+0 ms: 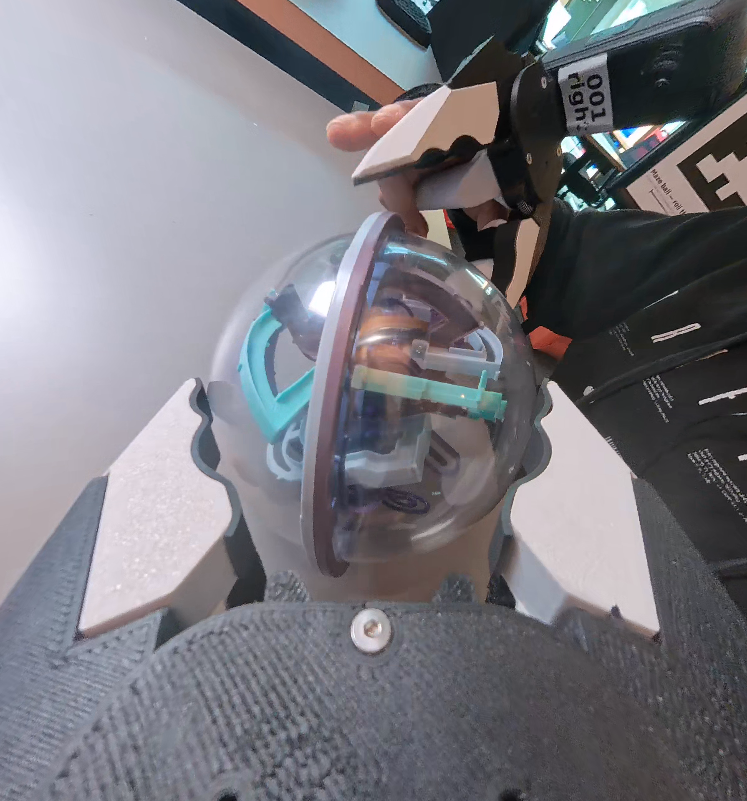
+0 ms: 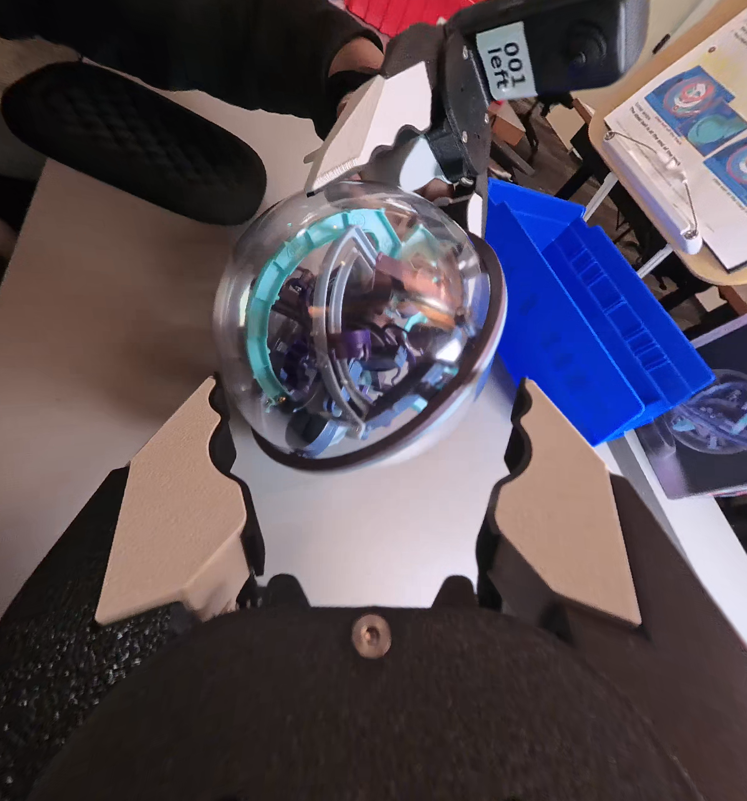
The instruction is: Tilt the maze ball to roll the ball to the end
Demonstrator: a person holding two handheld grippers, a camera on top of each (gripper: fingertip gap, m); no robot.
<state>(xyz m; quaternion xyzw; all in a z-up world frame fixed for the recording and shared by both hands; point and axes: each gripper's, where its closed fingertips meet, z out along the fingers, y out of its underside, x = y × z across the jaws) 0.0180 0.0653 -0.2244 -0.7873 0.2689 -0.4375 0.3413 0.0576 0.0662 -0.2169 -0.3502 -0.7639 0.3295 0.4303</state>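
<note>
Left wrist view puts the maze ball (image 1: 389, 390) at mid-frame between my left tongs (image 1: 369, 392), whose pads press its clear shell on either side, with the brown equator ring running top to bottom, leaning right. Right wrist view shows my right tongs (image 2: 369, 390) spread wide and gripping nothing, the sphere just ahead of their tips above the tabletop (image 2: 103, 329). I judge the left side must do the tilting.
</note>
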